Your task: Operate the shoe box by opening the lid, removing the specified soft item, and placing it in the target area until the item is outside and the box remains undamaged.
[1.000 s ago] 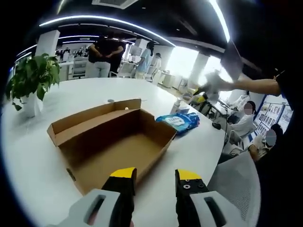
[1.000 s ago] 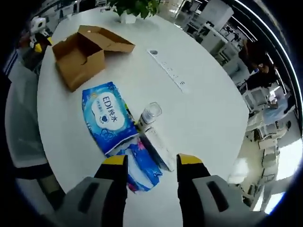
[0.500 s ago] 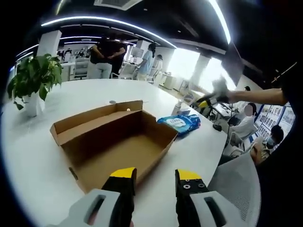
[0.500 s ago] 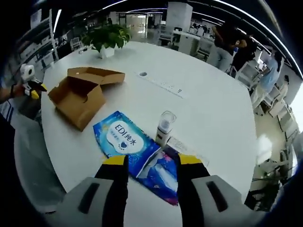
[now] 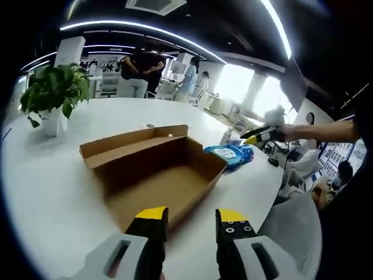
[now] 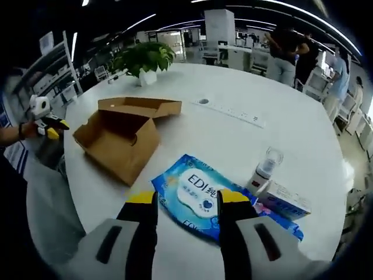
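**Hovering over an open shoe box, wipes pack already out on the table**

Looking down the left gripper [image 5: 189, 224] first: its two yellow-tipped black jaws stand parted with nothing between them, right above the near edge of the shoe box [image 5: 154, 175]. That's plain brown corrugated cardboard, matte, a shallow rectangle with its lid [image 5: 131, 143] folded back flat on the far side. Inside looks bare as far as I can see. It sits on a big glossy white round table [image 5: 46, 192].

Just past the box's right corner lies the soft pack of wipes [image 5: 227, 154], shiny blue plastic, a bit puffy and crinkled. The right gripper [image 5: 259, 135] hangs above that end of the table, held out on a person's arm. Far left there's a leafy potted plant [image 5: 52, 93] in a white pot.

From the right gripper view, that gripper [image 6: 187, 205] is also spread apart and empty, jaws just over the wipes pack [image 6: 201, 195], which has a white oval label. Touching its right side are a small clear bottle [image 6: 265, 166] and a long white carton [image 6: 288, 201]. The box [image 6: 119, 131] is off to the left, near but apart from the pack, with the left gripper [image 6: 44, 116] beyond it at the table's edge.
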Demonstrator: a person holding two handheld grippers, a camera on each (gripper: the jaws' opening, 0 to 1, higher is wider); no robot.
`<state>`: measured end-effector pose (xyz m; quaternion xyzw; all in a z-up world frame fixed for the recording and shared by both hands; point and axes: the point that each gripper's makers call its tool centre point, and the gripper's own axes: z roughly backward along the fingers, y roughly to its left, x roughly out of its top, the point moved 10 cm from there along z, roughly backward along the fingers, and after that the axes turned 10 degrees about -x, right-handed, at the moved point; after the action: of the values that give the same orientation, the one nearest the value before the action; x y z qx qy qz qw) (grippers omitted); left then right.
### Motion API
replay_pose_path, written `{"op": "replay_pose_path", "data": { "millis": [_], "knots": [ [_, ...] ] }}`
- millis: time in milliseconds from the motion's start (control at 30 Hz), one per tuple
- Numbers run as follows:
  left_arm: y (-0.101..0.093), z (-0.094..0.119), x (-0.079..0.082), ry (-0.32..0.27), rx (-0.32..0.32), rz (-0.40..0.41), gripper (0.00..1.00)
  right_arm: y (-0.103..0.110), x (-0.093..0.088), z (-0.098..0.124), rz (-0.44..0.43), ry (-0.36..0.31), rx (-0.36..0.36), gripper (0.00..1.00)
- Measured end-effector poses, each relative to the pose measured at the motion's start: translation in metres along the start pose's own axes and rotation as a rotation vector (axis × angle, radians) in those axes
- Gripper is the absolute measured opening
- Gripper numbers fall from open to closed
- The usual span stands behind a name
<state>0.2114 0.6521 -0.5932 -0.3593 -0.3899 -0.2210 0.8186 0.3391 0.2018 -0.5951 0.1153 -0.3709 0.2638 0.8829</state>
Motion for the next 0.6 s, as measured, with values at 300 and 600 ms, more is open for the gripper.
{"op": "replay_pose_path", "data": {
  "millis": [300, 600],
  "knots": [
    [0.025, 0.012, -0.005, -0.06, 0.144, 0.091, 0.32, 0.02, 0.016, -0.003, 0.018, -0.038, 0.045, 0.39],
    [0.05, 0.009, -0.008, -0.101, 0.32, 0.193, 0.32, 0.014, 0.012, -0.001, -0.003, -0.019, 0.035, 0.38]
  ]
}}
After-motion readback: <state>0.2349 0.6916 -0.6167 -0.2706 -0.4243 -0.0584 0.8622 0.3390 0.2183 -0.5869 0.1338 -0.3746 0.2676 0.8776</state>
